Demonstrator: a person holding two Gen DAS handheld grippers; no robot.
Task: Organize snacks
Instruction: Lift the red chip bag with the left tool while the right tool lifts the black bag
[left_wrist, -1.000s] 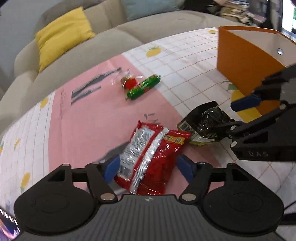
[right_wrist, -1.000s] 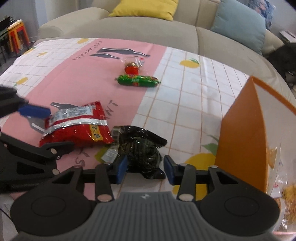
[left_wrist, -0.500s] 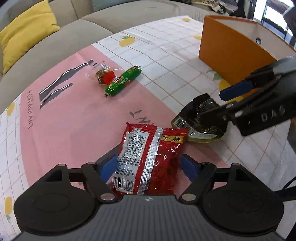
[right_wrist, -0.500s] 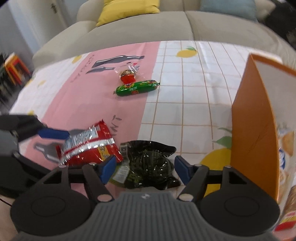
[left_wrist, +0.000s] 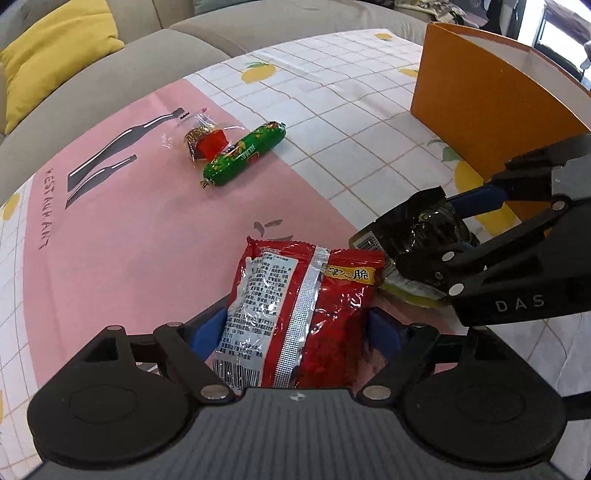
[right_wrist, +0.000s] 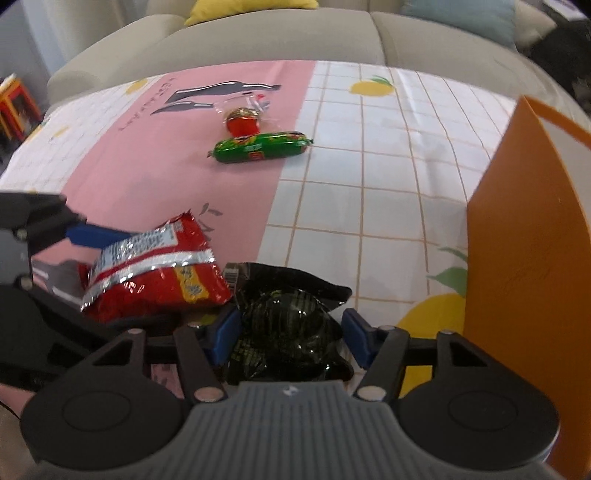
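A red snack bag (left_wrist: 306, 295) lies on the pink part of the tablecloth (left_wrist: 129, 240). My left gripper (left_wrist: 295, 332) stands wide open over its near end, one blue pad on each side. To its right lies a crumpled black snack bag (right_wrist: 284, 325), partly under the red bag's (right_wrist: 155, 273) corner. My right gripper (right_wrist: 290, 336) straddles it with jaws closing; the left pad touches it and a sliver of gap shows at the right pad. The left wrist view shows the right gripper (left_wrist: 443, 232) around the black bag (left_wrist: 417, 229).
A green sausage-shaped snack (left_wrist: 243, 155) and a small red sweet in clear wrap (left_wrist: 207, 142) lie farther back. An orange box (left_wrist: 491, 107) stands at the right, close to the right gripper. A sofa with a yellow cushion (left_wrist: 55, 55) runs behind the table.
My left gripper has come lower and closer over the red bag, its jaws a little wider. The right gripper's jaws let go of the black bag, spread, then narrowed again.
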